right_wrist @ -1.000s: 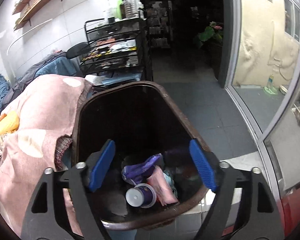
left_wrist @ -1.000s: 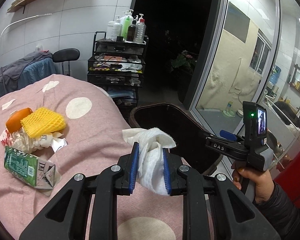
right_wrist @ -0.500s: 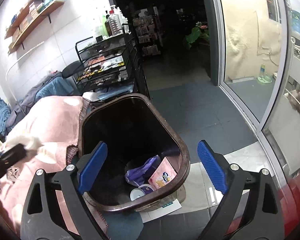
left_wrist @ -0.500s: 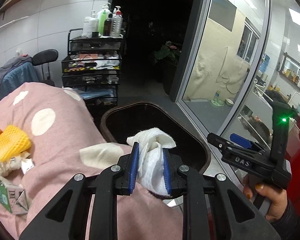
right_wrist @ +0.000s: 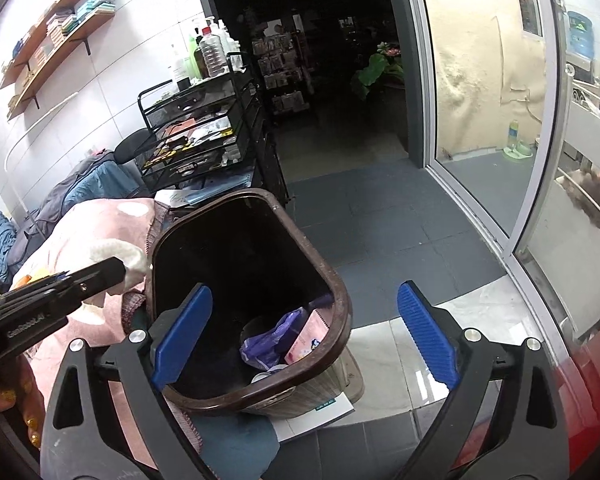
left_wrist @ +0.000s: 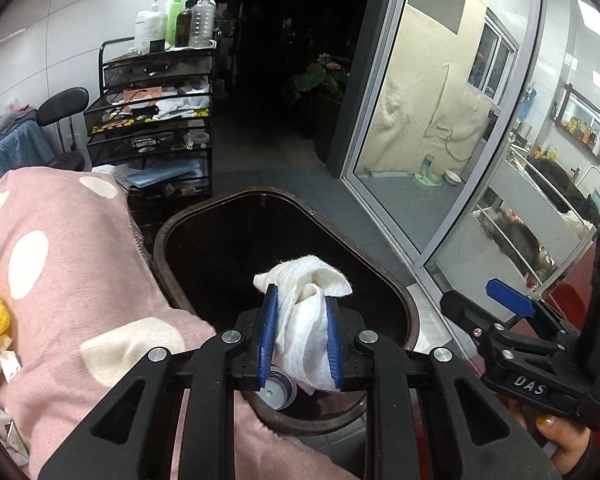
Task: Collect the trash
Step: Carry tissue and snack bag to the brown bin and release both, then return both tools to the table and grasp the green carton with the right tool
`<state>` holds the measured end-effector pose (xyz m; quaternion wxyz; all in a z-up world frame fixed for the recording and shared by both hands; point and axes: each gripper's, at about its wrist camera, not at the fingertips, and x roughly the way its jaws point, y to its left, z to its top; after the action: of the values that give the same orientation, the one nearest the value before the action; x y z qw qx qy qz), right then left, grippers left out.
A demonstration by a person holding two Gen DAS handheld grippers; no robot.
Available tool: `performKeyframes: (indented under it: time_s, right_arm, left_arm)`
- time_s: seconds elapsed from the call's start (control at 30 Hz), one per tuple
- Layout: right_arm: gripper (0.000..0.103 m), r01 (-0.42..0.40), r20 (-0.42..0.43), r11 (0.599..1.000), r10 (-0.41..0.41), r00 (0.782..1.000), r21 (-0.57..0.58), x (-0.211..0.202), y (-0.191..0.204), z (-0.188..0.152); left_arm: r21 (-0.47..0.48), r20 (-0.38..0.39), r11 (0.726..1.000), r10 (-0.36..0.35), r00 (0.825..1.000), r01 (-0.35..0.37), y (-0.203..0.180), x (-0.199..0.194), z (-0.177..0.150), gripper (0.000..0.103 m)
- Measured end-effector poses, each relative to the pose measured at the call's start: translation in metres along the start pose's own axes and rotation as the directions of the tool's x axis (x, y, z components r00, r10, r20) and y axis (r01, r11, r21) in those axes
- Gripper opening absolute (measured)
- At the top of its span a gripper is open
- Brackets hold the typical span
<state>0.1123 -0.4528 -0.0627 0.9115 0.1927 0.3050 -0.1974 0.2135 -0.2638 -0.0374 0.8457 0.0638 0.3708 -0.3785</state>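
- While the left gripper (left_wrist: 301,338) stays clamped on the crumpled white tissue (left_wrist: 306,320), it has shifted from above the pink polka-dot blanket (left_wrist: 60,264) to above the brown trash bin (left_wrist: 400,300).
- Tissue position: pinched between both blue fingers (left_wrist: 268,336), over the bin's near opening.
- Right gripper (right_wrist: 304,332): fingers spread wide, holding nothing, now farther from the bin (right_wrist: 340,300).
- Bin contents: purple bag (right_wrist: 268,336), pink packet (right_wrist: 306,338).

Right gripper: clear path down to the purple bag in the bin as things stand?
Probably yes. The right gripper is open above the bin, whose mouth is uncovered, and the purple bag lies exposed at the bottom. The left gripper with its tissue sits at the far rim.
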Motion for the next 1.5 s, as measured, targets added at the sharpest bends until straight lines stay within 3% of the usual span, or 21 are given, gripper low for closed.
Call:
performKeyframes:
  time_s: [0.17,0.27,0.3,0.43,0.6,1.1,1.5]
  right_arm:
    - [0.093,0.009,-0.007,1.000,-0.009,1.000,0.030,0.003,-0.011,0.002]
    - [0.093,0.014,-0.011,1.000,-0.013,1.000,0.028,0.004,-0.012,0.001]
    - [0.093,0.014,-0.012,1.000,-0.014,1.000,0.027,0.005,-0.012,0.001]
    - [0.093,0.018,-0.018,1.000,-0.017,1.000,0.025,0.006,-0.013,0.000]
    - [0.095,0.026,-0.018,0.999,-0.025,1.000,0.030,0.007,-0.014,0.000]
    - [0.096,-0.034,0.000,0.999,0.034,0.999,-0.004,0.006,0.000,-0.006]
    - [0.096,-0.152,0.008,0.984,0.153,0.988,-0.092,-0.002,0.051,-0.011]
  left_arm:
    - [0.013,-0.018,1.000,0.012,1.000,-0.012,-0.006,0.009,0.001,0.022]
    - [0.010,-0.018,1.000,0.024,1.000,-0.023,-0.006,0.011,0.002,0.028]
    - [0.011,-0.014,1.000,0.025,1.000,-0.025,-0.006,0.010,0.002,0.036]
    - [0.023,0.051,0.997,0.071,0.996,-0.073,-0.007,0.000,0.002,0.083]
    - [0.015,0.098,0.996,0.088,0.991,-0.090,-0.005,-0.011,0.005,0.097]
    - [-0.017,0.194,0.989,0.147,0.970,-0.147,0.006,-0.066,-0.014,0.097]
    - [-0.071,0.242,0.960,0.279,0.929,-0.269,0.040,-0.117,-0.050,0.097]
